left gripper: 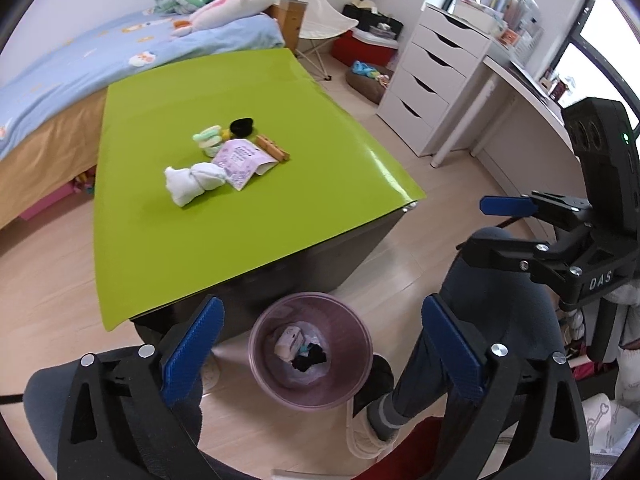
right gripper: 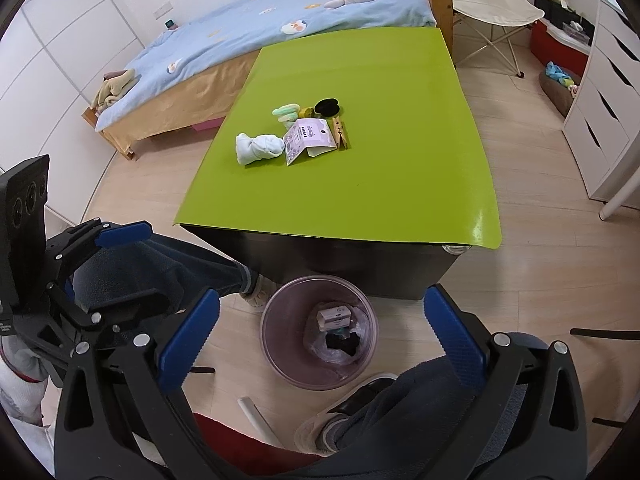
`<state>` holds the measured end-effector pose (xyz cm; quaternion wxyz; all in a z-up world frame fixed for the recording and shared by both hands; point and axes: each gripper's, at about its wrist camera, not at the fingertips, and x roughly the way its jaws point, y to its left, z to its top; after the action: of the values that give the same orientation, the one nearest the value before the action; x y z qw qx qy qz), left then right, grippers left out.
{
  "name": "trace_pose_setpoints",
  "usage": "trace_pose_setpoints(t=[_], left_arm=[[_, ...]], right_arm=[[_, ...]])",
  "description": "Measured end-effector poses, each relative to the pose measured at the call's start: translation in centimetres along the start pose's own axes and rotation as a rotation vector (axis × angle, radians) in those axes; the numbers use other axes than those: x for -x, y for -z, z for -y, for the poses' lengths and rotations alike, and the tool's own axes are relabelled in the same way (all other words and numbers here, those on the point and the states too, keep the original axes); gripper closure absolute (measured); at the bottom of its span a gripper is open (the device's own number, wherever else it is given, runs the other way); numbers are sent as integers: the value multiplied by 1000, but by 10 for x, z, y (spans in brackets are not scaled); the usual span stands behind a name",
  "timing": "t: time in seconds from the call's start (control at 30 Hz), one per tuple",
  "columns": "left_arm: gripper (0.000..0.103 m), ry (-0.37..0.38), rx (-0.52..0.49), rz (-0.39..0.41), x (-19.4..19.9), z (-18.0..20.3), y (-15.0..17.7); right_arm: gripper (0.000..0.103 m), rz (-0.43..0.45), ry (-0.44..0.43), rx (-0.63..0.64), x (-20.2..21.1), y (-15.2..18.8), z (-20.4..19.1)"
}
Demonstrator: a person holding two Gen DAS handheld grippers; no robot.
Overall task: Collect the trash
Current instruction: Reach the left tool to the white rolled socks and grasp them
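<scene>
A purple trash bin (left gripper: 310, 350) (right gripper: 319, 332) stands on the floor before the green table (left gripper: 240, 220) (right gripper: 360, 200); it holds a small box and dark scraps. On the table lie a white knotted wad (left gripper: 194, 182) (right gripper: 258, 148), a pink printed packet (left gripper: 240, 160) (right gripper: 310, 136), green-white rolls (left gripper: 208, 140) (right gripper: 286, 114), a black ring (left gripper: 242, 126) (right gripper: 327, 107) and a wooden clothespin (left gripper: 272, 148) (right gripper: 340, 132). My left gripper (left gripper: 320, 336) (right gripper: 120, 260) is open and empty above the bin. My right gripper (right gripper: 322, 332) (left gripper: 486, 224) is open and empty above the bin too.
A bed (left gripper: 100, 60) with blue cover stands behind the table. A white drawer unit (left gripper: 432, 72) and desk are at the right. A folding chair (right gripper: 492, 8) stands at the back. The person's legs and feet (left gripper: 380, 400) are beside the bin.
</scene>
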<state>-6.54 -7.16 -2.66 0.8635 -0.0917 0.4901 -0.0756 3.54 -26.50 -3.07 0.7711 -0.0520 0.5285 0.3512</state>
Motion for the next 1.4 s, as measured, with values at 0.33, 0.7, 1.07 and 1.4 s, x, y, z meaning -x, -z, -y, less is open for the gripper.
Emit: trace_pose_setpoints(t=[0.33, 0.7, 1.07, 1.4], left_arm=[[8, -23, 43, 14, 4, -12, -1], [8, -50, 100, 28, 10, -32, -11], [8, -61, 153, 52, 5, -64, -42], [8, -49, 191, 5, -31, -92, -73]], right_arm=[[3, 2, -3, 6, 0, -2, -5], [3, 2, -18, 11, -2, -17, -7], [3, 13, -19, 19, -11, -58, -1], [3, -15, -5, 33, -36, -96, 4]])
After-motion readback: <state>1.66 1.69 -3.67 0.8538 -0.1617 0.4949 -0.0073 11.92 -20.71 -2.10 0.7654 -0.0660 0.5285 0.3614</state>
